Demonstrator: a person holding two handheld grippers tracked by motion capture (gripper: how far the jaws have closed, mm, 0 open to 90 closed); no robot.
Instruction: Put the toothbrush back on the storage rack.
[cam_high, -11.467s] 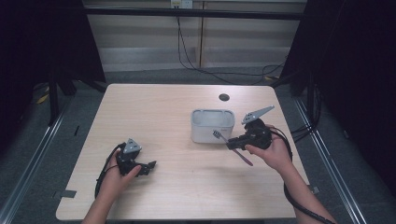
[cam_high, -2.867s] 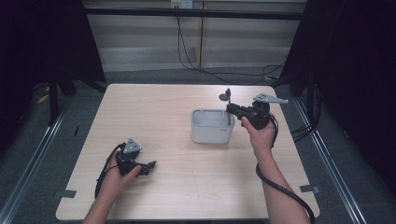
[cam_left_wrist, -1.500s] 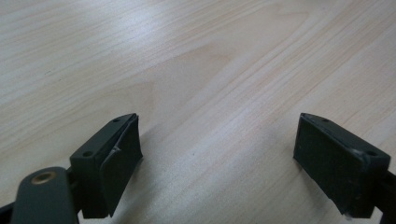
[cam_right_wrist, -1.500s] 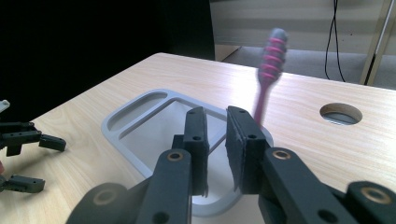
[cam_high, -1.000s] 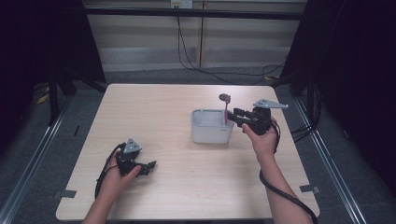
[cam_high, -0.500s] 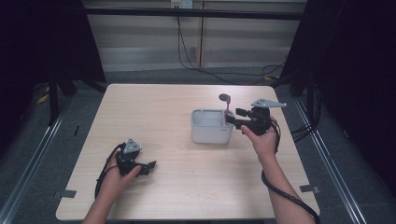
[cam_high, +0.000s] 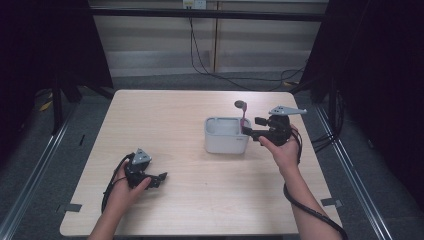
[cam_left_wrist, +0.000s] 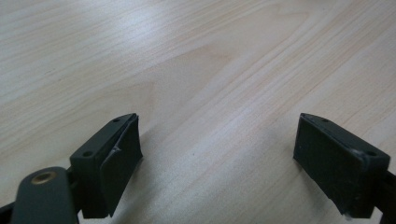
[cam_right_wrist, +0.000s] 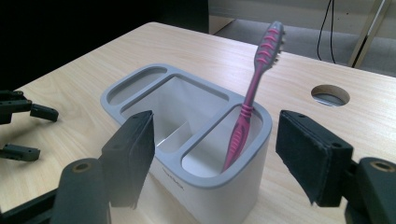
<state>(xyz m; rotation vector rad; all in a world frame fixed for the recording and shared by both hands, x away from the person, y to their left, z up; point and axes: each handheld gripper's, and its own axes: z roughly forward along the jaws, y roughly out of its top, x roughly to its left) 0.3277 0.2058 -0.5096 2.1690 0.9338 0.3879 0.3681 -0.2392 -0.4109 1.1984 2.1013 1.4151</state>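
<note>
A pink toothbrush (cam_right_wrist: 252, 98) (cam_high: 243, 119) stands head up, leaning, in the narrow end slot of a grey-white holder (cam_right_wrist: 219, 183) (cam_high: 225, 142) right of the table's middle. My right gripper (cam_right_wrist: 215, 123) (cam_high: 252, 126) is level at the holder's right side. Its jaws have just been opening and now stand wide on either side of the brush without touching it. Near the front left, my left gripper (cam_high: 159, 180) (cam_left_wrist: 217, 135) rests on the table top (cam_left_wrist: 201, 56), open with nothing between its jaws. It also appears far off in the right gripper view as the left gripper (cam_right_wrist: 28, 131).
A round cable hole (cam_right_wrist: 330, 94) (cam_high: 240, 104) is cut in the wooden table behind the holder. The holder's wide middle compartment (cam_right_wrist: 180, 112) and far slot (cam_right_wrist: 135, 84) hold nothing. Dark frames and cables surround the table.
The right gripper carried the toothbrush from the table surface up over the holder. In the last second its jaws spread off the handle, leaving the brush standing in the slot. The left hand stayed still.
</note>
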